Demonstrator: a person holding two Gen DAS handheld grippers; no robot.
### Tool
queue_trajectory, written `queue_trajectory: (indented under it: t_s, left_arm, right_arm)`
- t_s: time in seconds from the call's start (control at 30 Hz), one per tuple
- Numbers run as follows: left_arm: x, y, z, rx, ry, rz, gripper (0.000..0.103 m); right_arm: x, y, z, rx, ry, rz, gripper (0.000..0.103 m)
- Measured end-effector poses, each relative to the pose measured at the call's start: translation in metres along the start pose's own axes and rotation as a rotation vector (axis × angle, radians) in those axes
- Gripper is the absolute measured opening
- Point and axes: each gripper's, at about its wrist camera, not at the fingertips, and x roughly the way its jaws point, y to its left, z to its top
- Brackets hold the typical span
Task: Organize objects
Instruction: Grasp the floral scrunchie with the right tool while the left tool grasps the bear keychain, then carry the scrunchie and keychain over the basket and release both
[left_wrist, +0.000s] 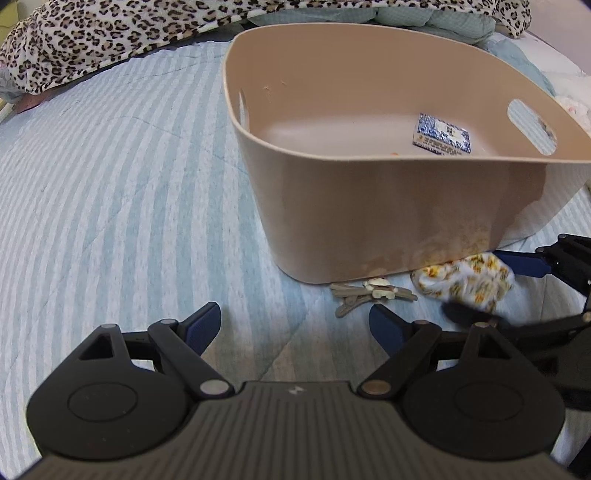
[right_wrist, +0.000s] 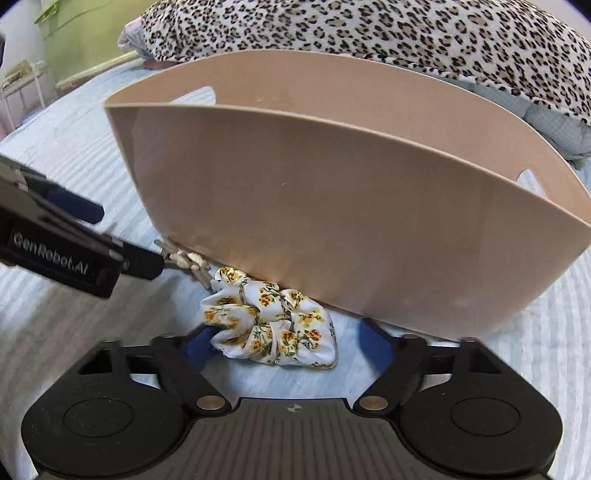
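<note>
The right claw (right_wrist: 284, 341) stands wide open, straddling a scrunchie (right_wrist: 271, 319) of white fabric with yellow-orange flowers, crumpled on the bed (right_wrist: 55, 332); its left finger touches the cloth, nothing is gripped. Just beyond the scrunchie rises the beige bin (right_wrist: 332, 206), with tan hair clips (right_wrist: 184, 260) ahead-left at its foot. The left claw (left_wrist: 295, 325) is also wide open and empty, the clips (left_wrist: 369, 291) just ahead of it. Inside the bin (left_wrist: 369, 214) lies a small blue-and-white patterned box (left_wrist: 443, 136). A leopard-print blanket (right_wrist: 369, 29) lies behind.
</note>
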Motion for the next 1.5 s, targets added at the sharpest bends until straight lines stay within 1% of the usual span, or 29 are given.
queue_trajectory:
  t_s: [0.03, 0.07, 0.13, 0.2, 0.3, 0.5, 0.6, 0.7, 0.77, 0.83, 0.9, 1.0, 1.1, 1.23, 1.37, 1.47, 1.5]
  left_arm:
    - [0.001, -0.001, 0.0, 0.001, 0.003, 0.001, 0.088]
    - [0.002, -0.003, 0.0, 0.0, 0.004, 0.0, 0.088]
    - [0.002, -0.006, 0.0, -0.002, 0.005, -0.009, 0.088]
    - [0.003, -0.012, -0.001, 0.004, 0.006, -0.011, 0.088]
    - [0.005, -0.021, -0.001, 0.019, -0.001, -0.011, 0.088]
    - [0.01, -0.036, 0.003, 0.002, -0.022, -0.039, 0.088]
    - [0.021, -0.037, 0.005, -0.031, -0.021, -0.046, 0.088]
    - [0.03, -0.034, 0.005, -0.068, -0.029, -0.027, 0.087]
    - [0.03, -0.035, 0.006, -0.055, -0.04, -0.024, 0.08]
    - [0.028, -0.036, 0.006, -0.037, -0.036, -0.031, 0.067]
    - [0.027, -0.036, 0.009, -0.033, -0.025, -0.047, 0.059]
    - [0.025, -0.036, 0.01, -0.053, -0.025, -0.048, 0.058]
    - [0.02, -0.037, 0.008, -0.039, -0.028, -0.052, 0.058]
    - [0.01, -0.034, -0.001, -0.035, -0.03, -0.082, 0.058]
    - [-0.007, -0.032, -0.01, -0.012, -0.053, -0.102, 0.058]
    - [-0.027, -0.032, -0.015, 0.012, -0.085, -0.114, 0.058]
    - [-0.031, -0.039, -0.012, 0.024, -0.097, -0.119, 0.058]
  right_arm:
    - [-0.001, -0.002, 0.0, 0.003, -0.001, 0.006, 0.051]
    - [-0.003, -0.004, 0.0, 0.011, 0.0, 0.009, 0.047]
    - [-0.006, -0.009, 0.0, 0.031, 0.0, 0.012, 0.035]
    - [-0.01, -0.015, -0.002, 0.05, 0.003, 0.015, 0.03]
    - [-0.015, -0.023, -0.004, 0.063, 0.005, 0.017, 0.026]
    - [-0.021, -0.038, -0.008, 0.082, 0.008, 0.0, 0.026]
    - [-0.022, -0.044, -0.012, 0.088, 0.01, -0.002, 0.026]
    - [-0.021, -0.045, -0.012, 0.087, 0.012, -0.002, 0.026]
    - [-0.02, -0.046, -0.011, 0.085, 0.014, -0.003, 0.026]
    - [-0.02, -0.048, -0.011, 0.082, 0.014, -0.004, 0.026]
    - [-0.019, -0.046, -0.008, 0.079, 0.016, -0.001, 0.025]
    - [-0.018, -0.045, -0.006, 0.076, 0.017, 0.003, 0.023]
    - [-0.018, -0.044, -0.003, 0.08, 0.015, 0.01, 0.022]
    - [-0.023, -0.042, -0.007, 0.073, 0.008, 0.016, 0.021]
    - [-0.033, -0.039, -0.012, 0.079, 0.012, 0.036, 0.021]
    - [-0.047, -0.035, -0.015, 0.063, -0.014, 0.047, 0.021]
    - [-0.053, -0.034, -0.016, 0.056, -0.024, 0.049, 0.021]
